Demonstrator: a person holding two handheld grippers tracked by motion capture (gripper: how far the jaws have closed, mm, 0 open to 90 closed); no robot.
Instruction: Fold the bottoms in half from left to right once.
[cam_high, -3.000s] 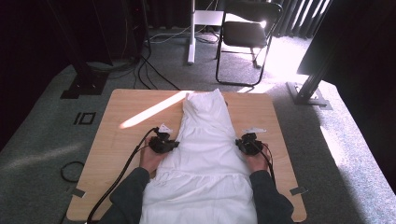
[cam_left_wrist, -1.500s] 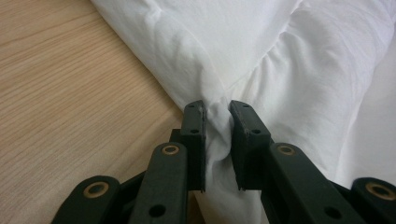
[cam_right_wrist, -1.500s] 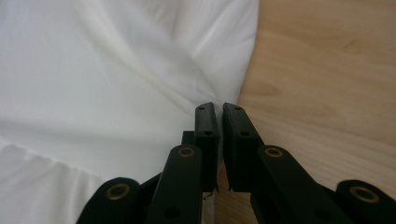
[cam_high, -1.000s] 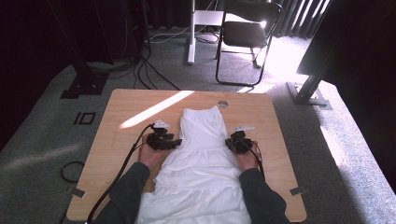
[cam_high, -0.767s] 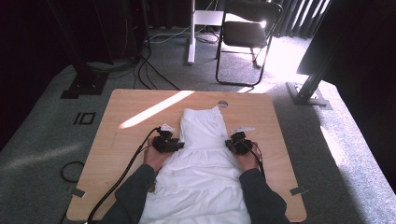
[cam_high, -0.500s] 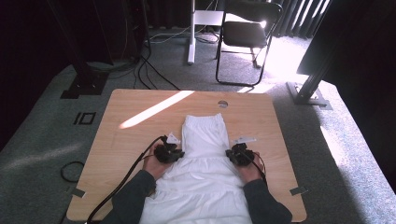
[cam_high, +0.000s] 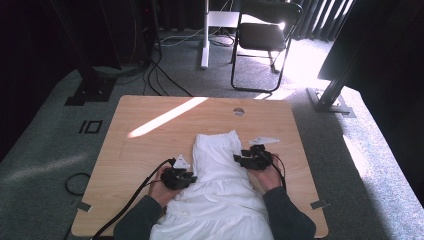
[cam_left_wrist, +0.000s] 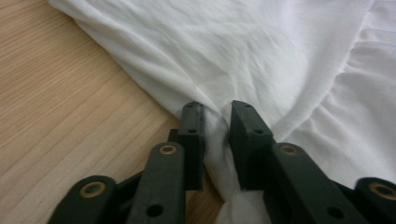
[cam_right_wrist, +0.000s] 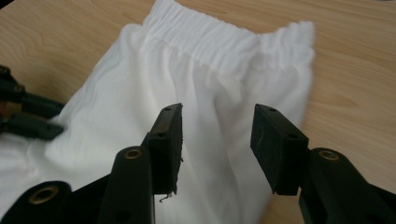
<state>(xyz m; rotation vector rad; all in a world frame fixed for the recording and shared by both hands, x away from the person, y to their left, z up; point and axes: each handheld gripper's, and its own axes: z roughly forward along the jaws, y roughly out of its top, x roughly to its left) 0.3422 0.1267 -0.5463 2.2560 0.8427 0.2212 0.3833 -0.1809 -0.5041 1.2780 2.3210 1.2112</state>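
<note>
Two grippers on one garment, biggest thing first:

Table (cam_high: 130, 165): light wood, a stripe of sunlight lying across the far half, a small round hole near the far edge. Near edge is getting cut off by the bottom of the high view.

White garment (cam_high: 220, 185): lying flat down the middle of the table, gathered elastic band (cam_right_wrist: 224, 44) at the far end. Its lower part is running off the bottom of the high view between the person's sleeves, so how far it goes I can't tell.

Right gripper (cam_right_wrist: 217, 140): sitting at the garment's right edge in the high view. Jaws are standing apart and have just been opening; cloth is lying under the gap, pads aren't pressing on it. Fingertips are too dark and small to read from above.

Left gripper (cam_left_wrist: 216, 126): at the garment's left edge, nearer the person. Jaws are nearly together with a bunched fold of the cloth between them, pads looking like they're pinching it, though they've just been opening a touch. The fold is dropping out of sight behind the jaws.

Left hand (cam_high: 162, 190): mostly hiding under its gripper.

Cable (cam_high: 132, 200): trailing off toward the near edge.
</note>
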